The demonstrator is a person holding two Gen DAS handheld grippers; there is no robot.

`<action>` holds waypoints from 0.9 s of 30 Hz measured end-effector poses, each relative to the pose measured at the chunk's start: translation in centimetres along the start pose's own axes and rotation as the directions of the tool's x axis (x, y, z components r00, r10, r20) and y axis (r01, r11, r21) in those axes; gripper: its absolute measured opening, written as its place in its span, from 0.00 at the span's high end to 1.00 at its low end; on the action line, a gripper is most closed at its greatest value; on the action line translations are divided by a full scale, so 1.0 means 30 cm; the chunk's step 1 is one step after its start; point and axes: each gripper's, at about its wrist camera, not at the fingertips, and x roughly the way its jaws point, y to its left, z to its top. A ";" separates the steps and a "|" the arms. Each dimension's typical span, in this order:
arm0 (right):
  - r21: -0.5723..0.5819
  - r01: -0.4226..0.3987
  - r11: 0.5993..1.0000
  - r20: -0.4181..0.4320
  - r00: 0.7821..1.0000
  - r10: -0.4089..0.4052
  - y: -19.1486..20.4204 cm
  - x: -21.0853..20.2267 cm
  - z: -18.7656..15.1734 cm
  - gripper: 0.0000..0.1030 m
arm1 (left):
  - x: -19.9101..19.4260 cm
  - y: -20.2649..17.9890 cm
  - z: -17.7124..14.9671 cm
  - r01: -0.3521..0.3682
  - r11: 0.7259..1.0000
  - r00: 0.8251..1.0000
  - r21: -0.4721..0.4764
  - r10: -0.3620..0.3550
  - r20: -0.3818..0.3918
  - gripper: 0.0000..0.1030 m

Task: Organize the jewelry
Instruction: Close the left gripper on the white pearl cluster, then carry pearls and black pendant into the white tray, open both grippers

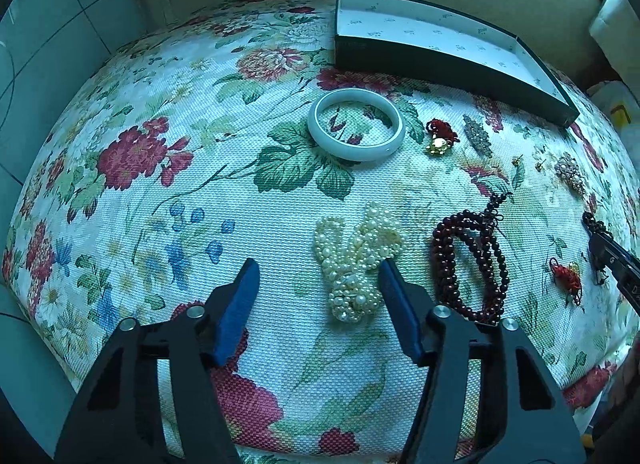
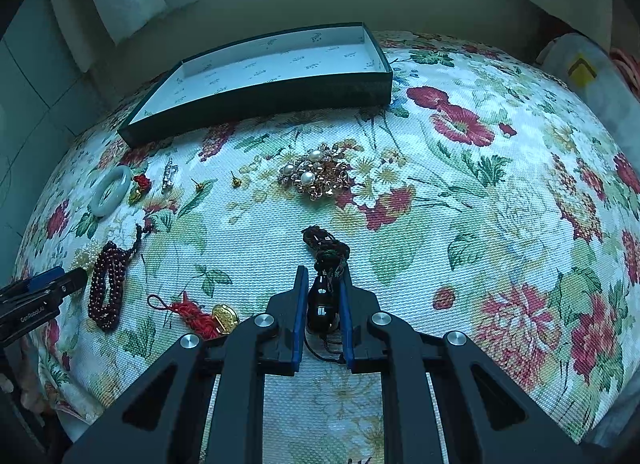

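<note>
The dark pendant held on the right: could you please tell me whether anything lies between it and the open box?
Yes. The pearl brooch cluster lies on the cloth between the dark pendant, clamped in the right hand-held gripper, and the open box. Carried above the cloth, nothing visible blocks it.

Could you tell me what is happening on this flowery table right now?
Jewelry is being sorted. The right gripper is shut on a dark pendant on a braided cord. The left gripper hangs open over a white pearl strand heap. The shallow dark green box has nothing visible inside.
</note>
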 end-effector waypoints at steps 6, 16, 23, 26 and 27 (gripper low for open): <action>0.001 -0.007 1.000 -0.002 1.000 0.007 0.005 -0.002 0.001 0.86 | -0.013 -0.015 -0.003 0.049 0.998 0.999 0.026 -0.049 0.015 0.80; 0.010 -0.018 1.000 0.020 1.000 0.018 0.008 -0.027 0.013 0.86 | -0.048 -0.015 0.006 0.088 0.996 0.995 0.023 -0.089 0.046 0.85; 0.012 -0.034 0.999 0.046 0.998 0.033 0.019 -0.061 0.031 0.86 | -0.103 -0.011 0.040 0.092 0.996 0.991 0.022 -0.093 0.092 0.85; 0.014 -0.039 0.999 0.054 0.998 0.038 0.019 -0.072 0.038 0.86 | -0.127 -0.014 0.055 0.113 0.993 0.987 0.020 -0.114 0.112 0.85; 0.016 -0.041 0.999 0.057 0.998 0.040 0.018 -0.076 0.040 0.86 | -0.134 -0.019 0.061 0.114 0.993 0.986 0.024 -0.116 0.119 0.85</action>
